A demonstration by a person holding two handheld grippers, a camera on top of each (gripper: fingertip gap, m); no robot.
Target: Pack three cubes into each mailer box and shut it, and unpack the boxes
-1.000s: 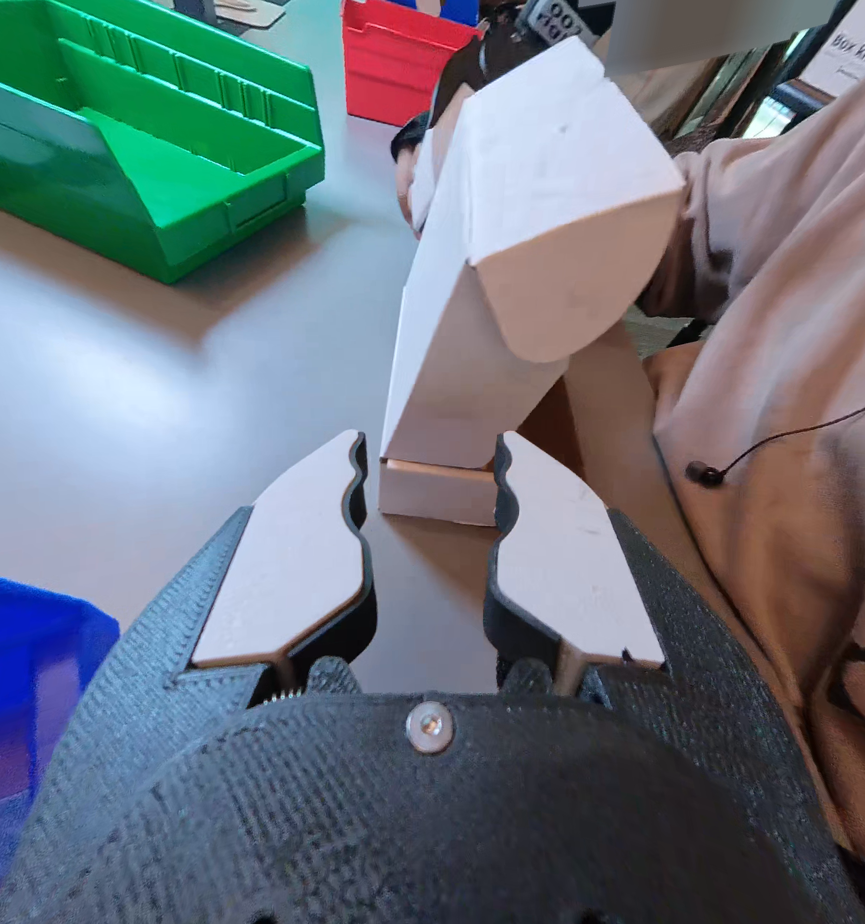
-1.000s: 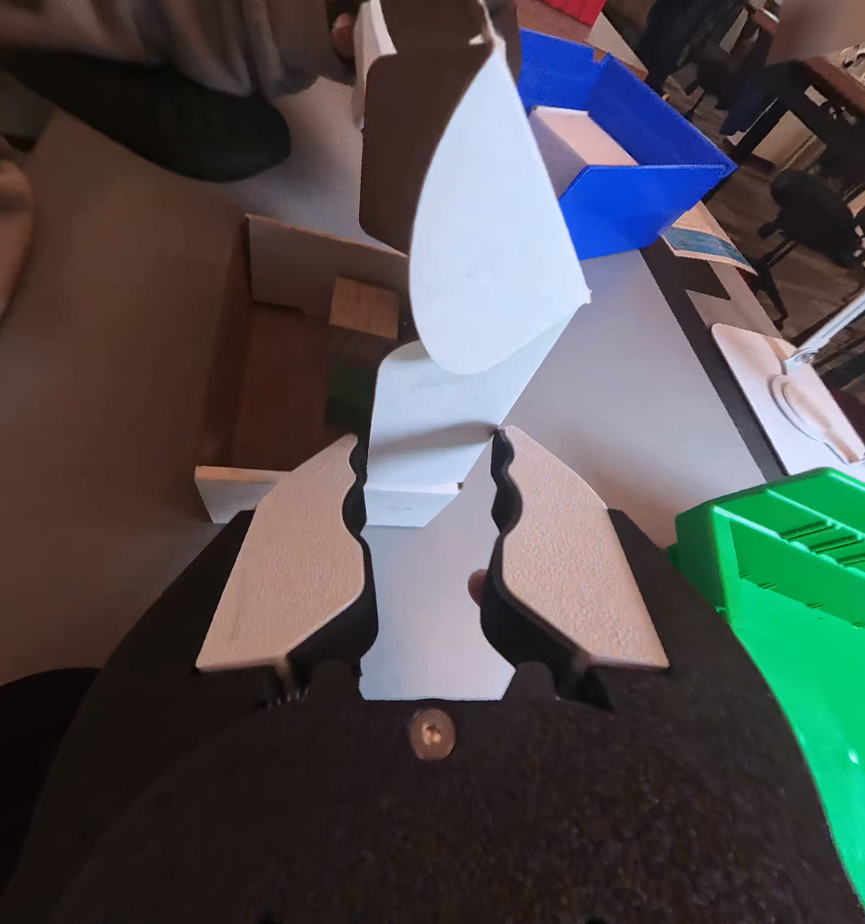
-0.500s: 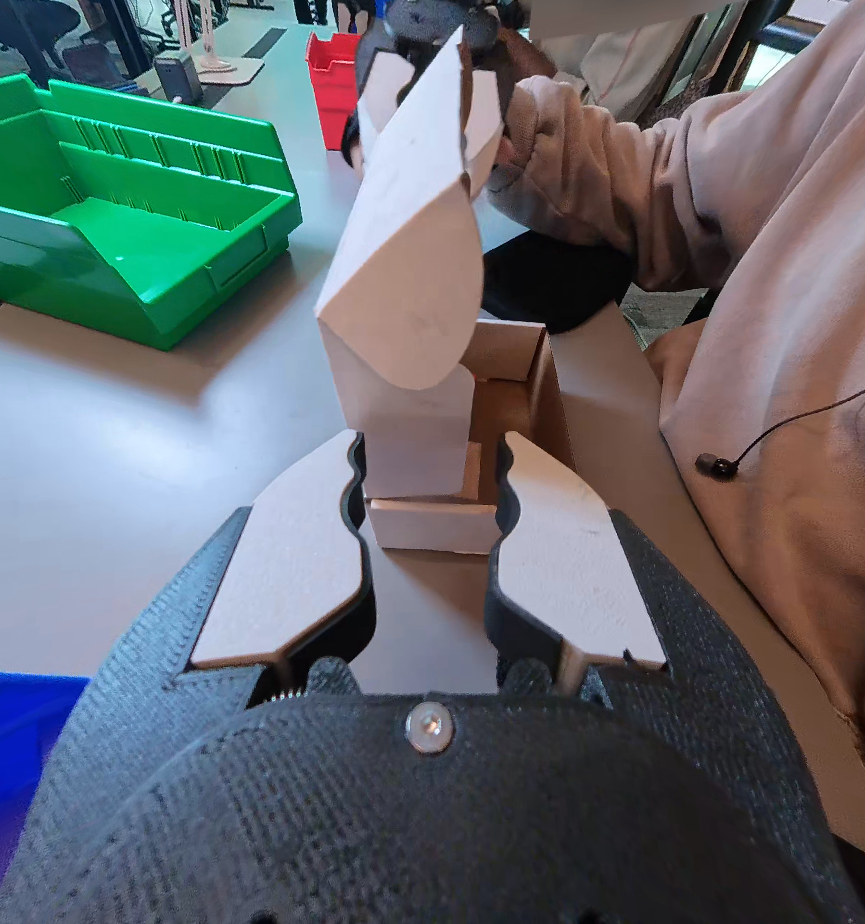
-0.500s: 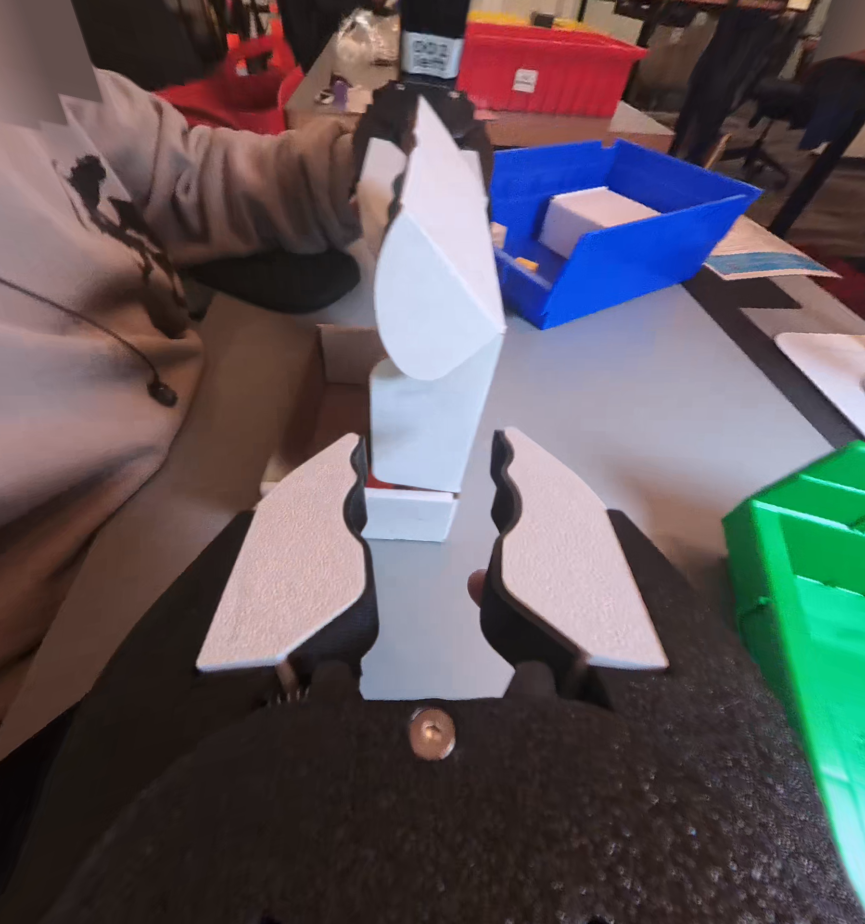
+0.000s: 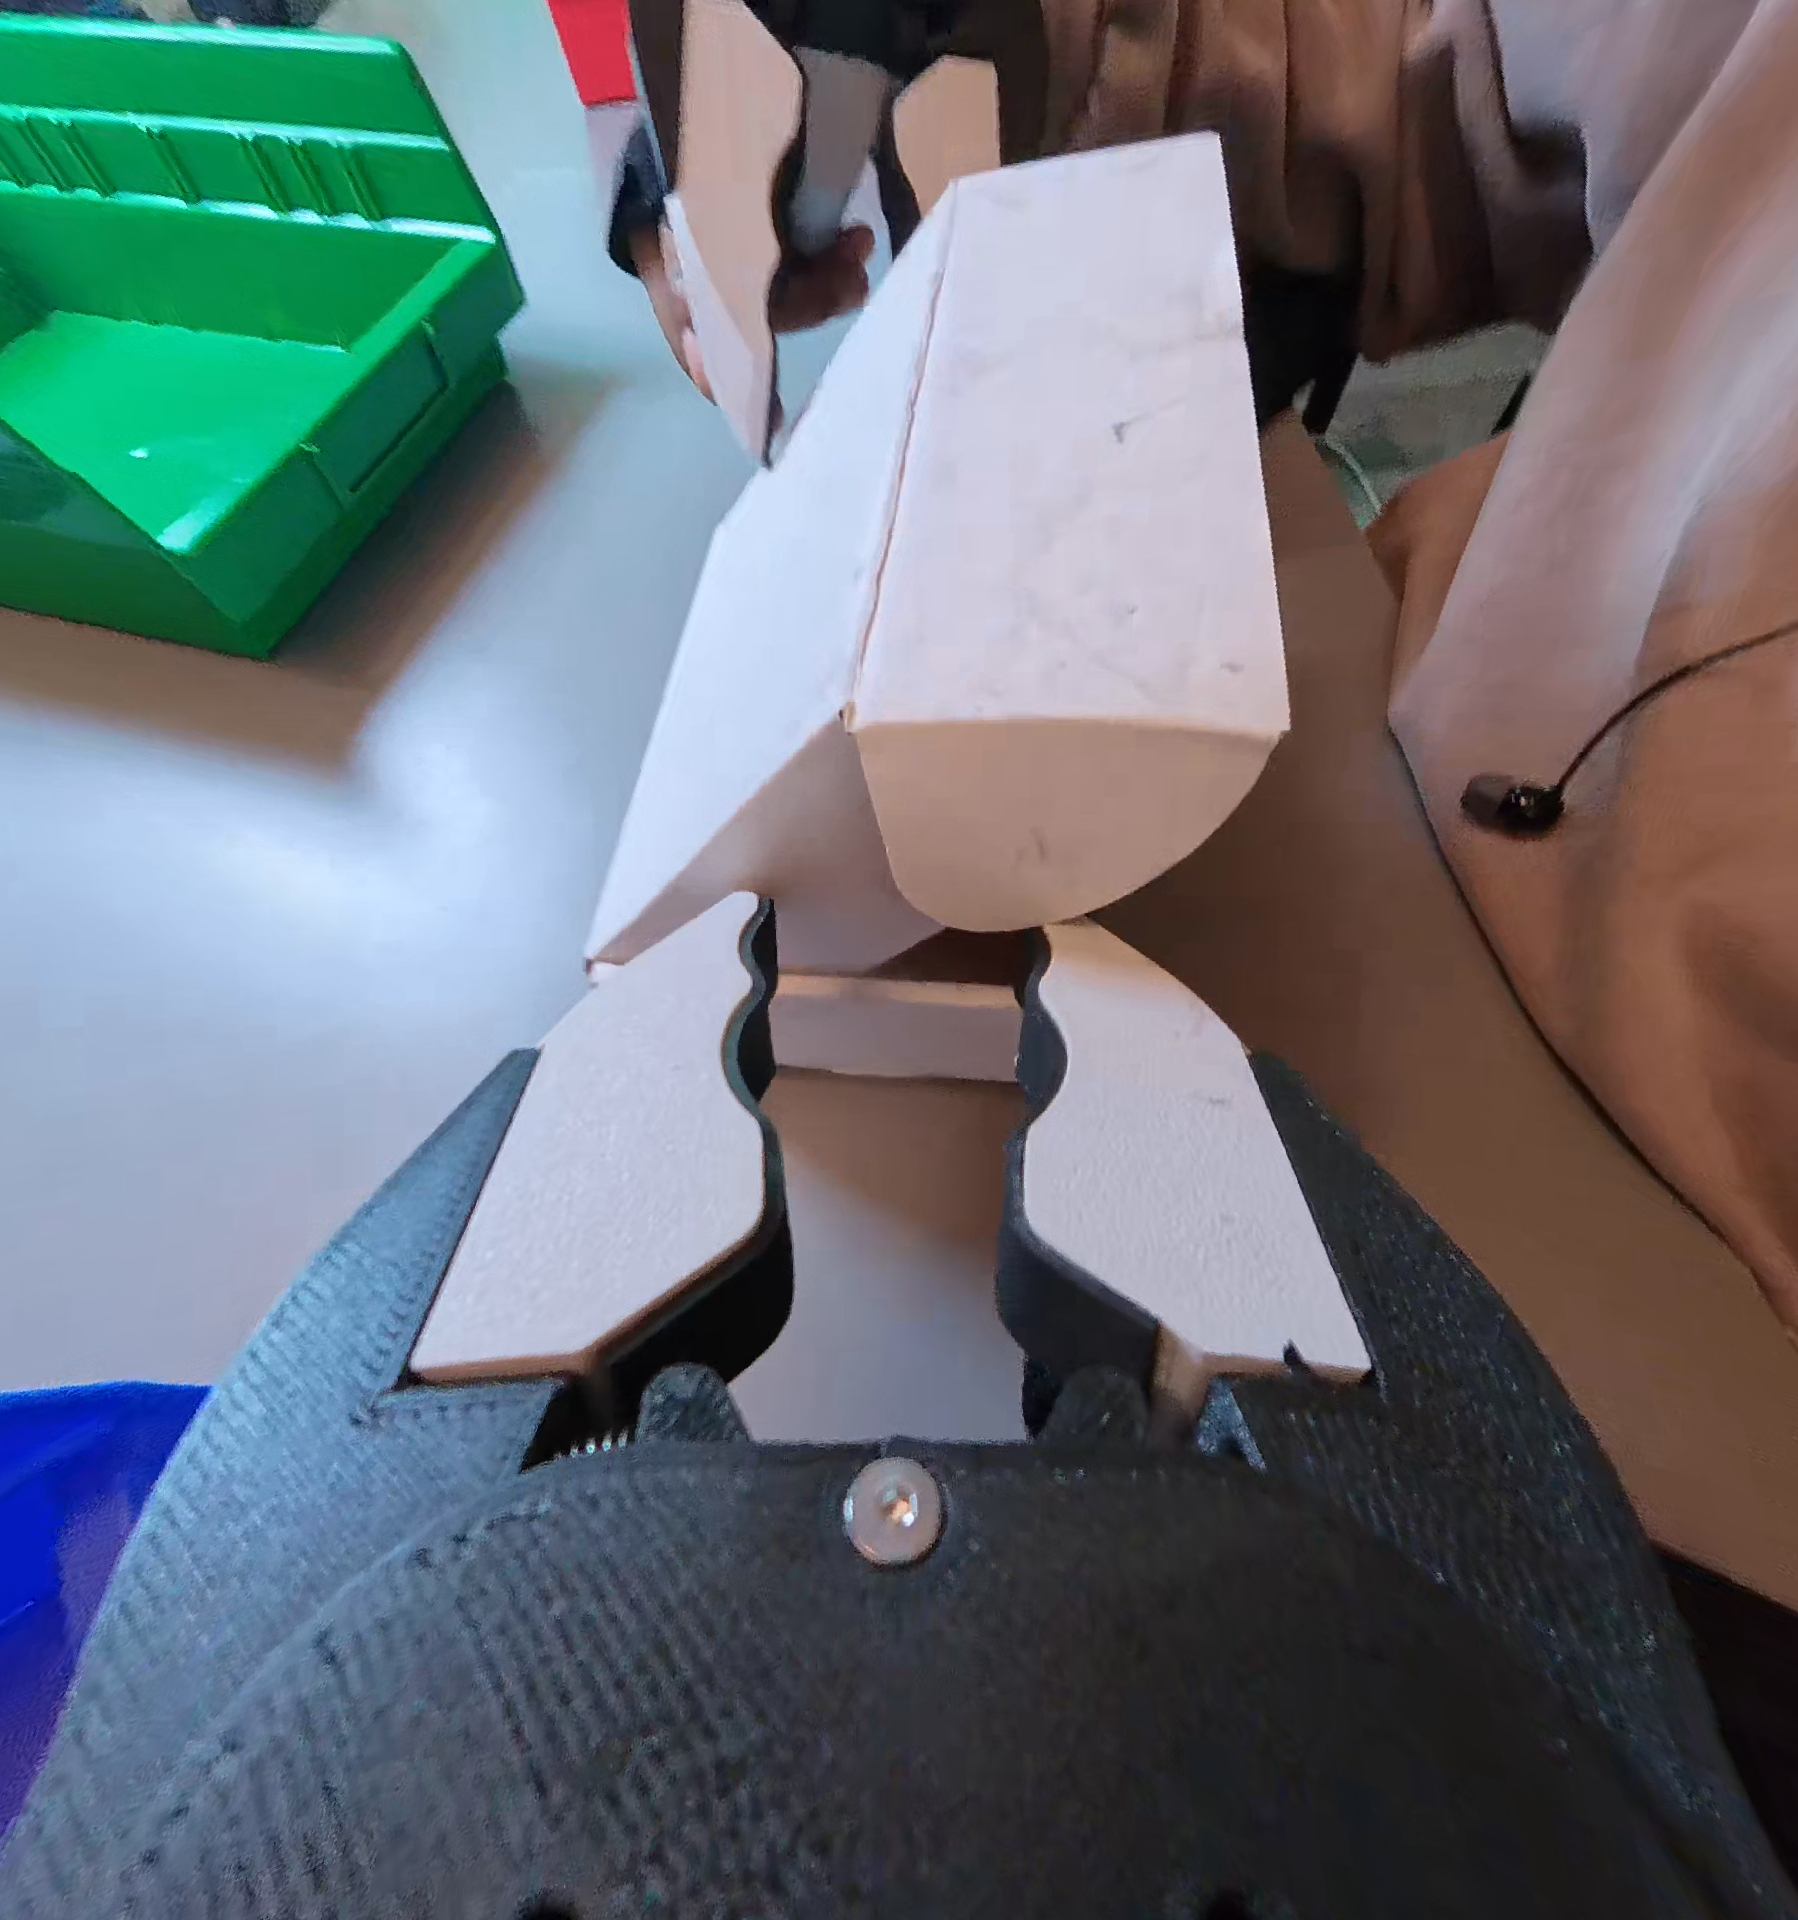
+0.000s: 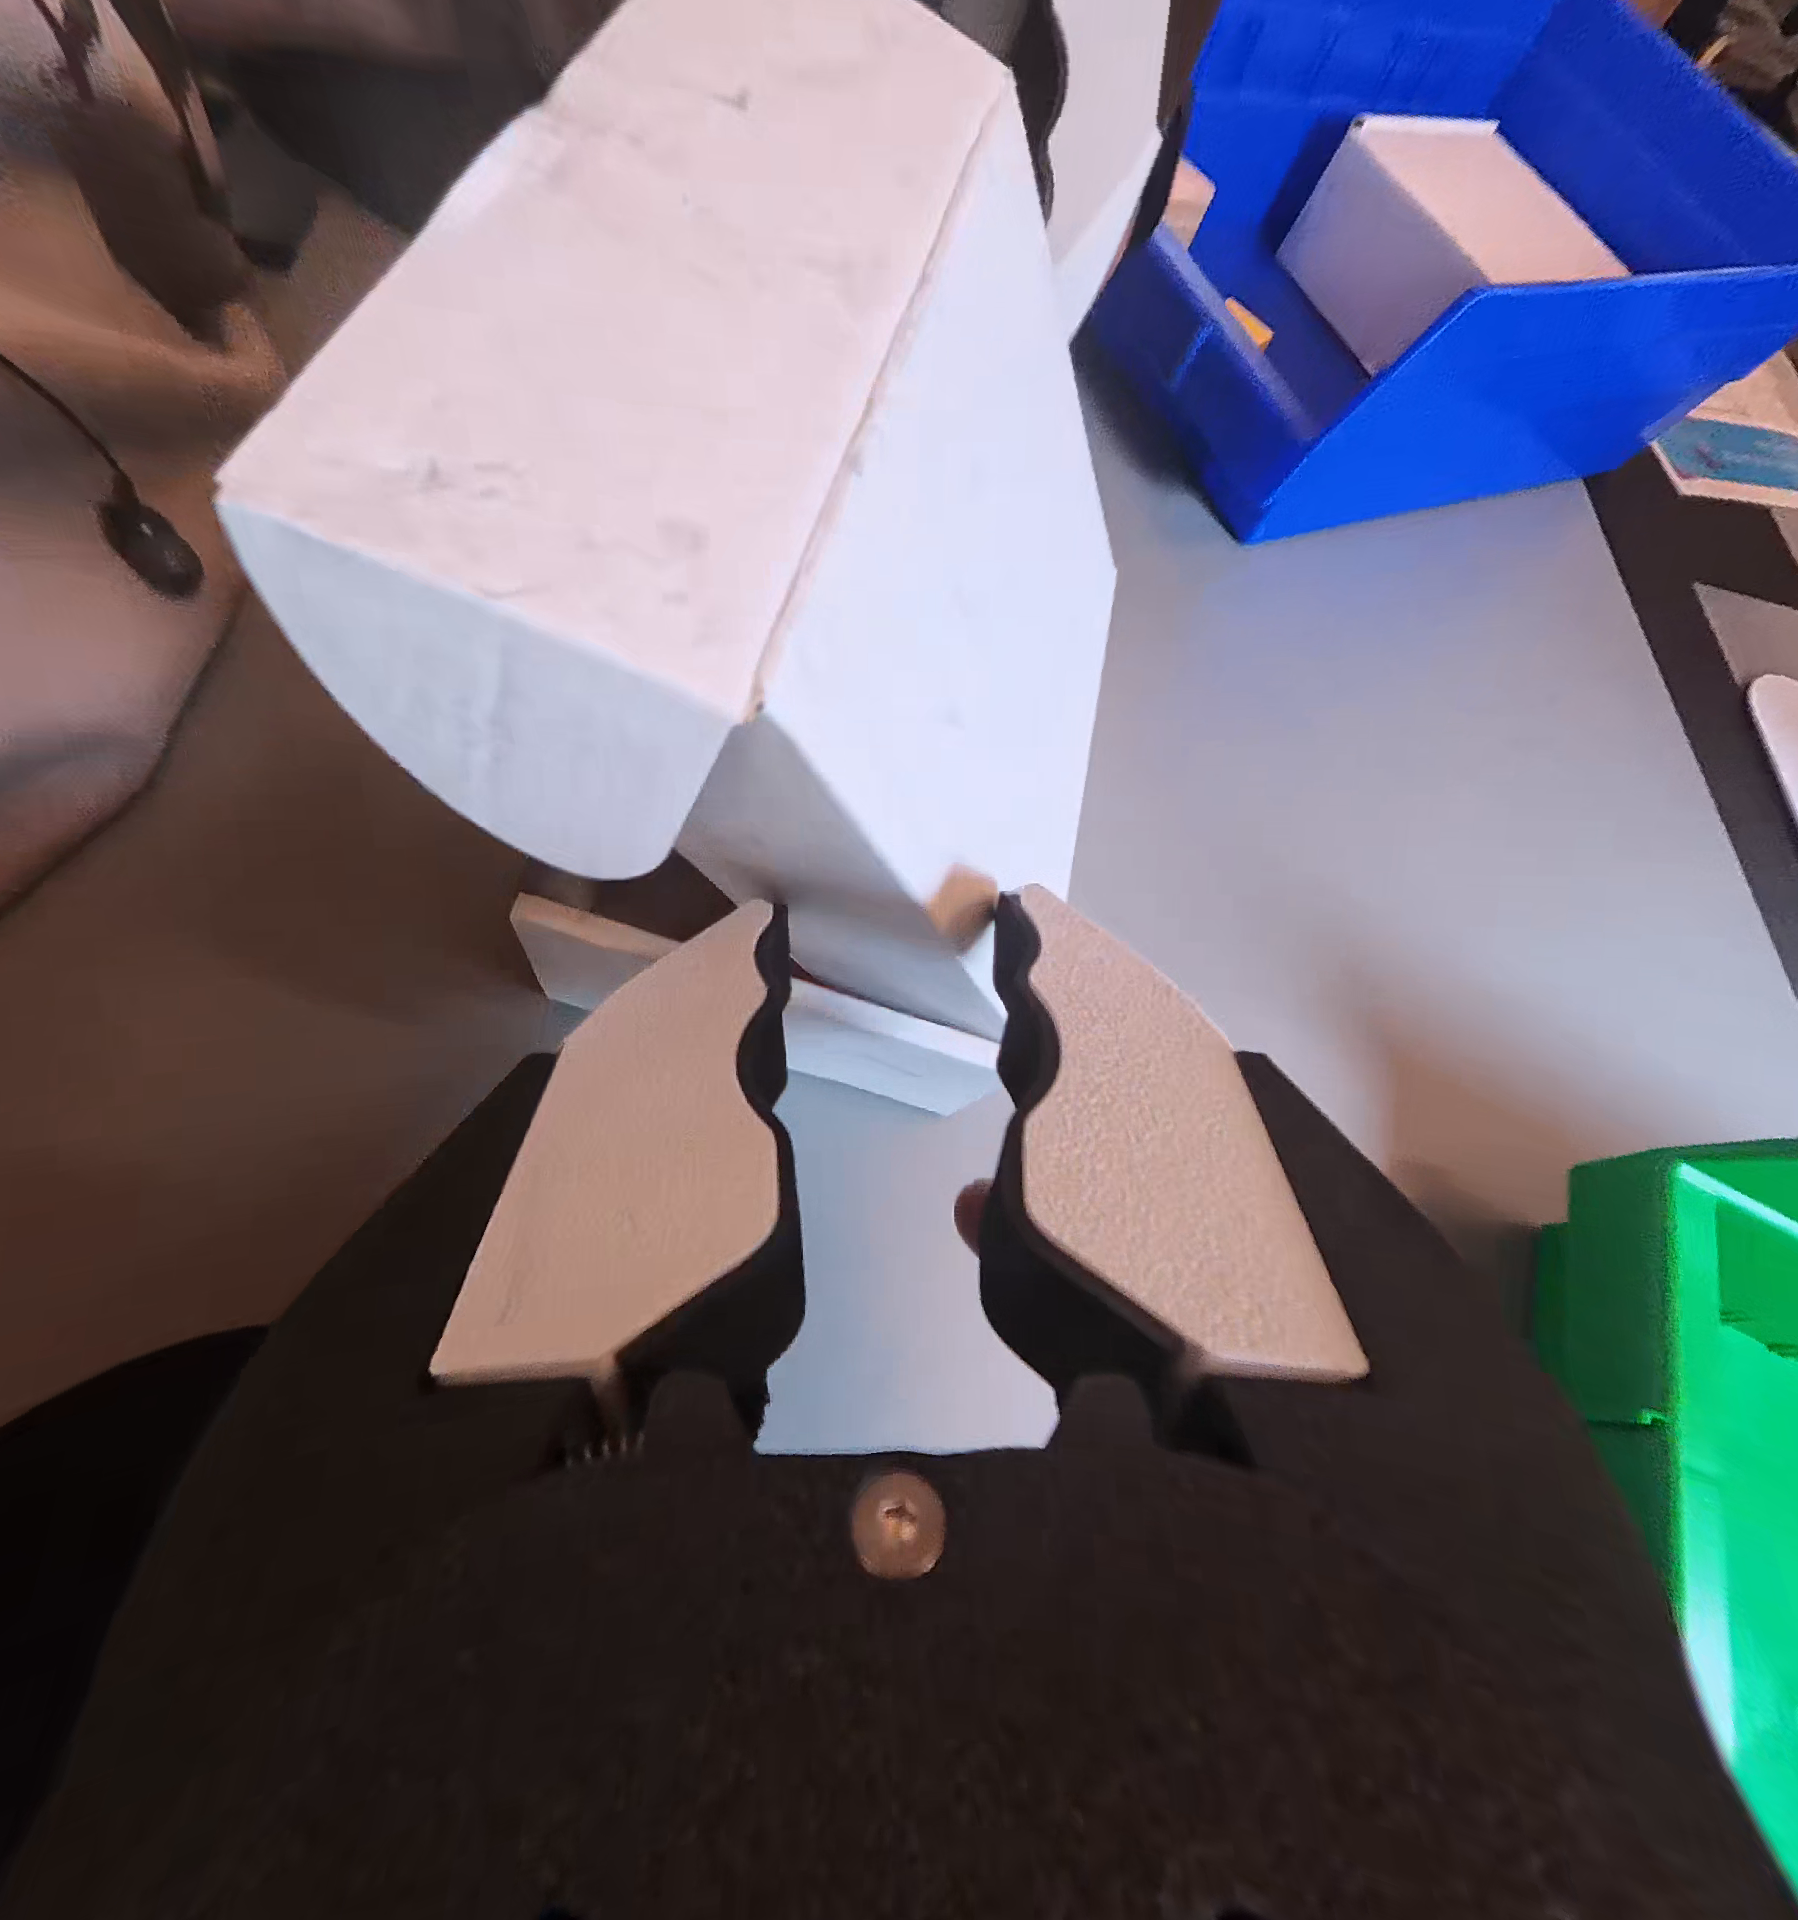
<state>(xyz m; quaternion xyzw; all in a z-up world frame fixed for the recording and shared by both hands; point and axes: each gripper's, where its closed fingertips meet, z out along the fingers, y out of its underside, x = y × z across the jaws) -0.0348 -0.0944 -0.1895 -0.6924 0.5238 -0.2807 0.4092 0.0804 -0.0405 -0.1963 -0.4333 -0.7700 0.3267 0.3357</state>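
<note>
A white mailer box sits on the grey table between my two grippers. Its lid [image 5: 1061,499] leans down over the brown inside, with a rounded side flap hanging toward each gripper. The low end wall [image 5: 895,1023] shows under the flap. My left gripper [image 5: 900,935] is open and empty, its tips at that end wall. My right gripper [image 6: 890,914] is open and empty at the opposite end, under the lid [image 6: 666,416] and above the box wall [image 6: 874,1049]. It also shows far off in the left wrist view [image 5: 760,270]. The box contents are hidden.
A green bin [image 5: 199,364] stands at the left in the left wrist view and shows at the lower right of the right wrist view [image 6: 1726,1455]. A blue bin [image 6: 1497,416] holds a shut white box [image 6: 1425,239]. The person's beige sleeve [image 5: 1653,623] is close on the right. Tip to tip, the grippers are about 15 cm apart.
The lid stood nearly upright half a second ago and has swung down over the box. Both grippers stayed open at the box ends and tilted downward.
</note>
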